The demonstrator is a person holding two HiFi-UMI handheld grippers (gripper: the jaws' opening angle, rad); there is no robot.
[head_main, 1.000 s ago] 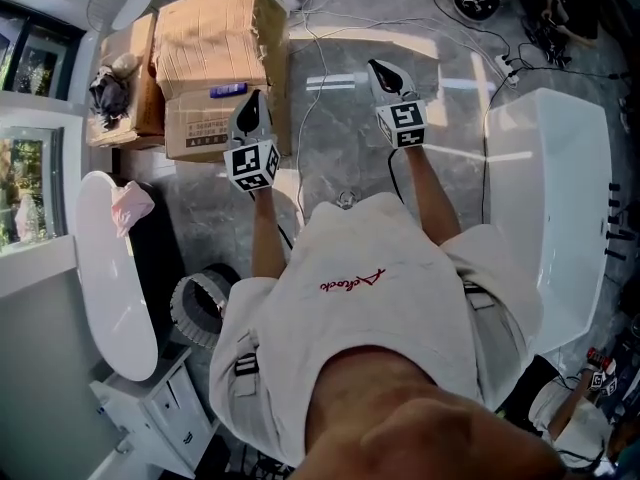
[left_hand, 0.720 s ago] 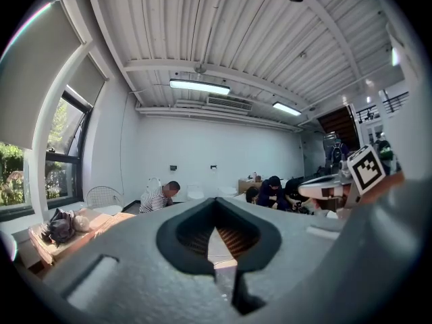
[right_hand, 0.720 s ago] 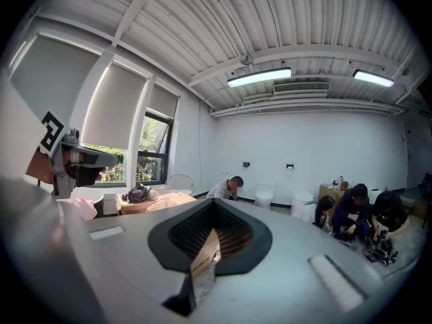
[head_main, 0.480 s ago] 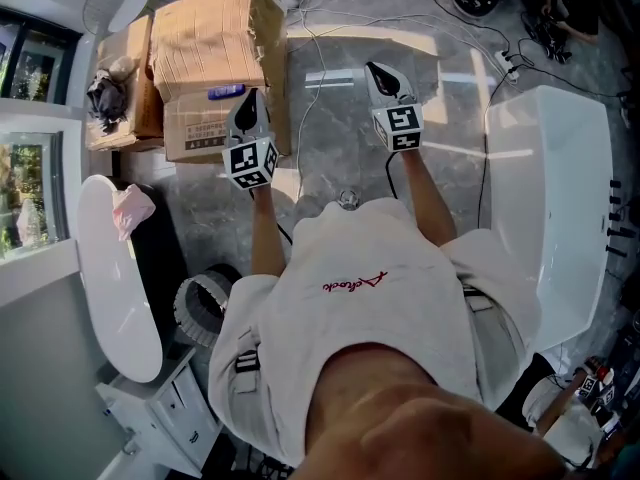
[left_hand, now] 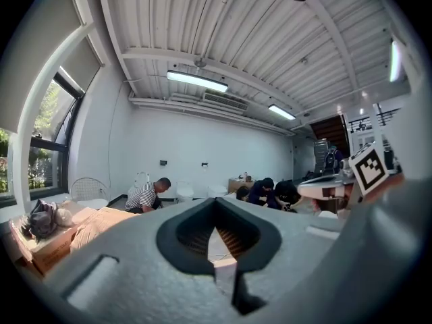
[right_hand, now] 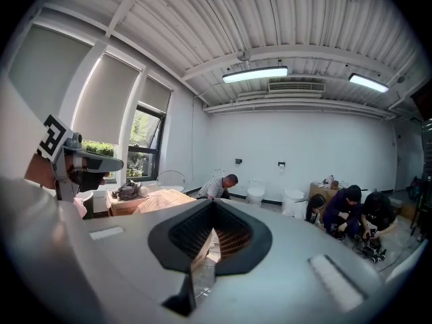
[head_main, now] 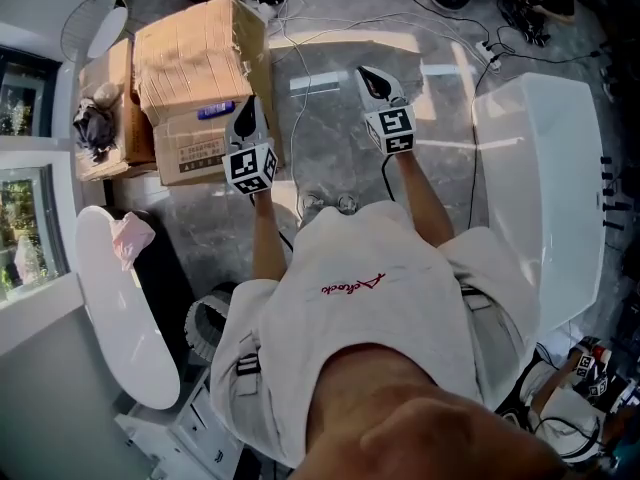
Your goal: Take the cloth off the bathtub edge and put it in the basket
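Mostly it's the head camera that swung since a second ago: the cardboard boxes point(head_main: 195, 78) slid toward the top-left corner, the cloth point(head_main: 131, 238) sits lower in the head view, and the basket point(head_main: 205, 320) is tucked further under the shirt. Both claws look like they've barely moved. The left claw point(head_main: 247, 116) is pressed together with nothing in it, same for the right claw point(head_main: 372, 80). Their own views just show closed tips and the far wall of the room. What matters for the grab is that both claws point forward over the floor, while the pink cloth is off to the left of the left claw and back toward the person, bunched on the edge of the bathtub point(head_main: 112, 328). So it's beside and behind the tips, well apart from them, and in neither claw's line of sight. The left claw is clearly the nearer one; the right would have to cross the body. The cloth is a crumpled lump, so I can't pick out a long axis, but the tub edge runs roughly parallel to the way the claws point. My guess is the left claw has to swing left, turn toward the edge and open first. The basket sits even further back from that claw, between the tub and the person's left side — a short drop from the cloth.
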